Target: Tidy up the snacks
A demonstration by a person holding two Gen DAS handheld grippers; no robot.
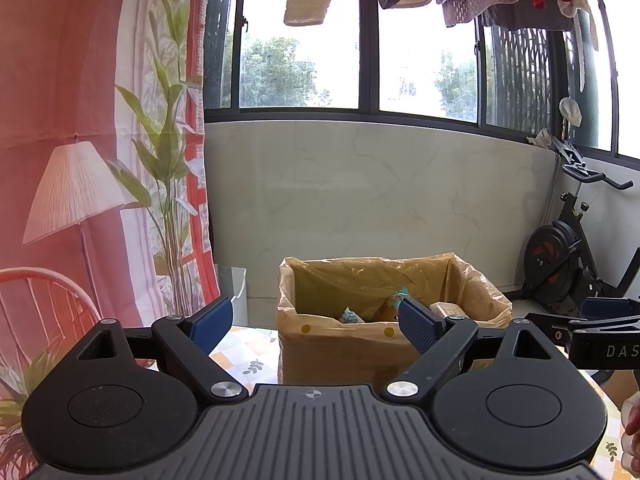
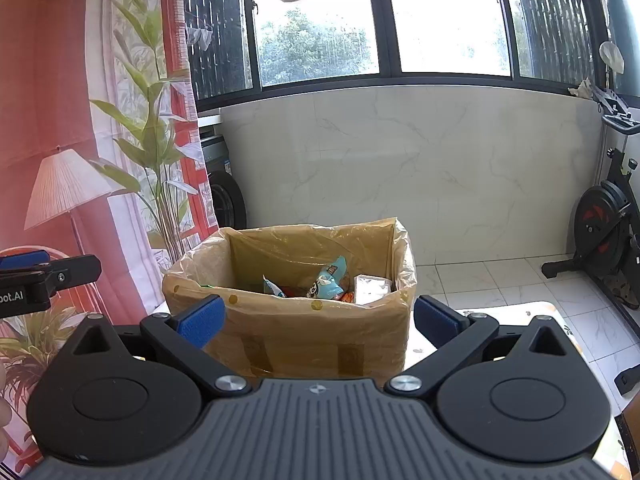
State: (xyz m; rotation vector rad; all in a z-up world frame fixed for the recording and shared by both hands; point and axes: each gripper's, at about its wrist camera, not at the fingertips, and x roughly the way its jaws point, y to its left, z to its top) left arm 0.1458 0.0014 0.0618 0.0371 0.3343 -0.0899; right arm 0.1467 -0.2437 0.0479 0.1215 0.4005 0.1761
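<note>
- Cardboard box (image 2: pixel 288 332), lined w/ a plastic bag, is the landmark; snack packets (image 2: pixel 326 282) lie inside it.
- Left gripper (image 1: pixel 316 326) & right gripper (image 2: pixel 318 320) hover in front of the box, jaws wide, empty, prob. free for the next pick.

The left gripper (image 1: pixel 316 326) and right gripper (image 2: pixel 318 320) are held side by side, tilted slightly downward, each with its jaws spread wide and nothing between the blue pads (image 1: pixel 212 322).
</note>
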